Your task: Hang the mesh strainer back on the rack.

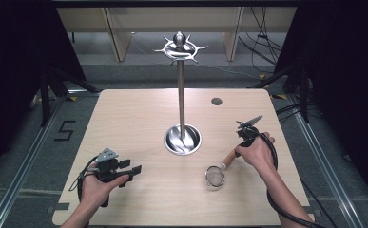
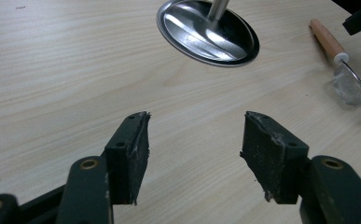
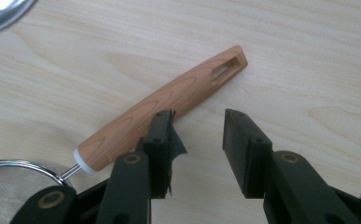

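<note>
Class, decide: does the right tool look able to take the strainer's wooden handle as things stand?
Probably yes. The right tool stands open just above the wooden handle, which lies flat on the table with nothing over it.

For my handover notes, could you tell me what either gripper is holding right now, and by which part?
Nothing is held. The right gripper is open above the strainer, whose wooden handle lies on the table beside its jaws; the left gripper is open and empty.

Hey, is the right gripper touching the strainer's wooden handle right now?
Cannot tell. In the right gripper view the right gripper stands open, and one pad overlaps the wooden handle, hiding any gap.
</note>
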Available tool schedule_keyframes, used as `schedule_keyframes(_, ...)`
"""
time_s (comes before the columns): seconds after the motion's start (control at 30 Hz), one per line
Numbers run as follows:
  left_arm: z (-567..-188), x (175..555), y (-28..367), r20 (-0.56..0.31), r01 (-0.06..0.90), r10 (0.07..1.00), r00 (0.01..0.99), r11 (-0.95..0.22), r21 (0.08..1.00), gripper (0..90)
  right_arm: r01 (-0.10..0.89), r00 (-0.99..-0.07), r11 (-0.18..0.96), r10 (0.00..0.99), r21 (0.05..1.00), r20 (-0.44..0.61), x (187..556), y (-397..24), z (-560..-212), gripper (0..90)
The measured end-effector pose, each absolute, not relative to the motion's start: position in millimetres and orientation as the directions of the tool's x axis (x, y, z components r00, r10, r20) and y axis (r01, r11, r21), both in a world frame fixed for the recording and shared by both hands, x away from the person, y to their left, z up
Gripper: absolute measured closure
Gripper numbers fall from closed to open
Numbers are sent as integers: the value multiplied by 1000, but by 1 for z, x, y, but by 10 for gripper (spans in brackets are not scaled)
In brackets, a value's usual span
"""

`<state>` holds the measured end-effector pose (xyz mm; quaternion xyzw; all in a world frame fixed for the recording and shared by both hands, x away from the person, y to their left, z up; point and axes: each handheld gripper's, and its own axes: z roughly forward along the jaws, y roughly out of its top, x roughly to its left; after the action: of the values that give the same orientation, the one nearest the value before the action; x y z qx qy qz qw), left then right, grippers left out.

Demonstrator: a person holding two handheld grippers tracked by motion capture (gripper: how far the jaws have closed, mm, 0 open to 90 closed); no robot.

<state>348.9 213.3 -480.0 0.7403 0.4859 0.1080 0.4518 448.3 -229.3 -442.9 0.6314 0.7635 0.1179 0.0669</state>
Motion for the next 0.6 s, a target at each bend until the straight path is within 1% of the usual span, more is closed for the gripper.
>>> schedule_keyframes(0.03, -481, 350, 213, -282, 627, 819, 499, -117, 771, 406, 947, -208, 194, 978, 258, 28, 450, -227, -443, 570)
schedule_keyframes(0.1, -481, 351, 213, -277, 626, 820, 500, -121, 771, 407, 950, -211, 200, 977, 240, 21, 452, -226, -442, 556)
schedule_keyframes(0.13, -481, 350, 213, -276, 627, 824, 495, -119, 770, 407, 960, -195, 183, 980, 211, 38, 455, -223, -445, 480)
schedule_keyframes(0.17, -480, 350, 213, -273, 622, 823, 498, -120, 774, 407, 960, -195, 183, 980, 211, 38, 455, -223, -445, 480)
schedule_keyframes(0.2, -480, 350, 213, -271, 621, 821, 503, -124, 774, 406, 961, -156, 146, 987, 233, 26, 456, -220, -445, 433)
schedule_keyframes(0.23, -480, 349, 213, -273, 625, 821, 502, -127, 770, 406, 961, -156, 146, 987, 233, 26, 456, -220, -445, 433)
schedule_keyframes(0.27, -480, 349, 212, -274, 628, 821, 501, -127, 768, 406, 962, -139, 127, 990, 243, 35, 456, -217, -445, 403)
schedule_keyframes(0.33, -482, 349, 212, -277, 627, 816, 507, -128, 769, 405, 956, -133, 112, 989, 271, 61, 455, -213, -443, 397)
schedule_keyframes(0.4, -482, 349, 214, -267, 628, 817, 511, -142, 765, 405, 955, -146, 123, 987, 269, 65, 454, -212, -442, 390)
schedule_keyframes(0.43, -482, 349, 215, -279, 632, 819, 502, -127, 765, 405, 961, -119, 93, 989, 262, 85, 455, -205, -440, 375)
schedule_keyframes(0.47, -482, 349, 215, -276, 627, 818, 505, -128, 768, 405, 961, -119, 93, 989, 262, 85, 455, -205, -440, 375)
schedule_keyframes(0.53, -482, 348, 215, -282, 628, 818, 501, -120, 769, 405, 963, -131, 106, 988, 246, 85, 456, -202, -440, 367)
schedule_keyframes(0.57, -481, 348, 215, -283, 627, 817, 502, -118, 770, 405, 973, -124, 104, 989, 208, 83, 457, -197, -440, 367)
schedule_keyframes(0.6, -481, 348, 215, -283, 627, 817, 502, -118, 770, 405, 973, -134, 116, 988, 201, 76, 458, -197, -441, 367)
